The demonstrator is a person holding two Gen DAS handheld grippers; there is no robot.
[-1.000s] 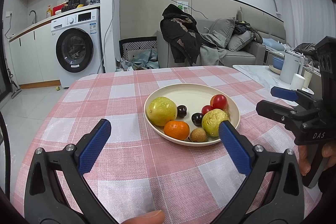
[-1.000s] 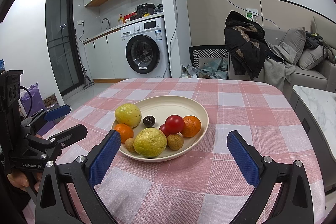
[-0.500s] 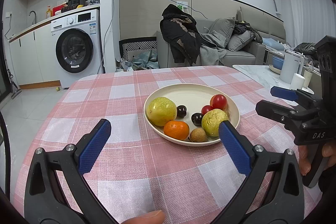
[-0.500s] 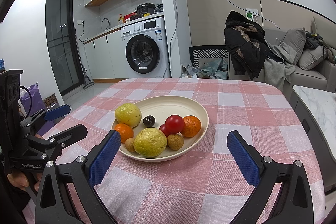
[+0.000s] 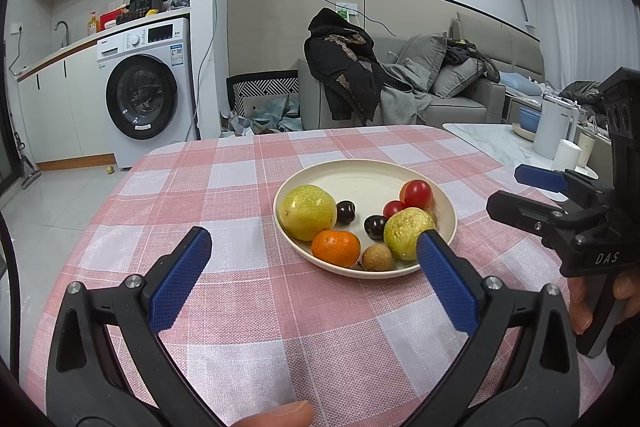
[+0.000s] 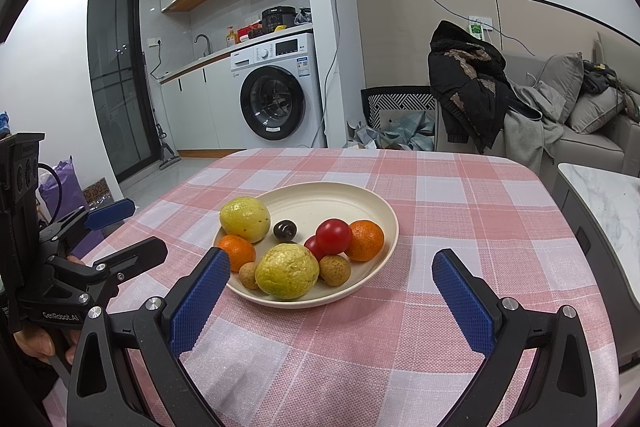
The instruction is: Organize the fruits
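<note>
A cream plate (image 5: 360,165) sits mid-table on a pink checked cloth. It holds two yellow-green fruits (image 5: 307,212) (image 5: 406,233), an orange (image 5: 335,247), two dark cherries (image 5: 345,211), red tomatoes (image 5: 418,193) and a brown longan (image 5: 377,257). The right wrist view shows the same plate (image 6: 320,189) with a second orange (image 6: 366,235) and a tomato (image 6: 334,235). My left gripper (image 5: 313,239) hovers open just short of the plate's near rim. My right gripper (image 6: 331,261) is open too, near the plate's other side. Neither holds anything.
The checked table (image 5: 248,307) has bare cloth around the plate. A marble side table (image 5: 488,143) with a white kettle (image 5: 550,127) and cups stands at the right. A washing machine (image 5: 140,95) and a sofa (image 5: 440,95) lie beyond. A hand (image 5: 600,303) holds the right gripper's handle.
</note>
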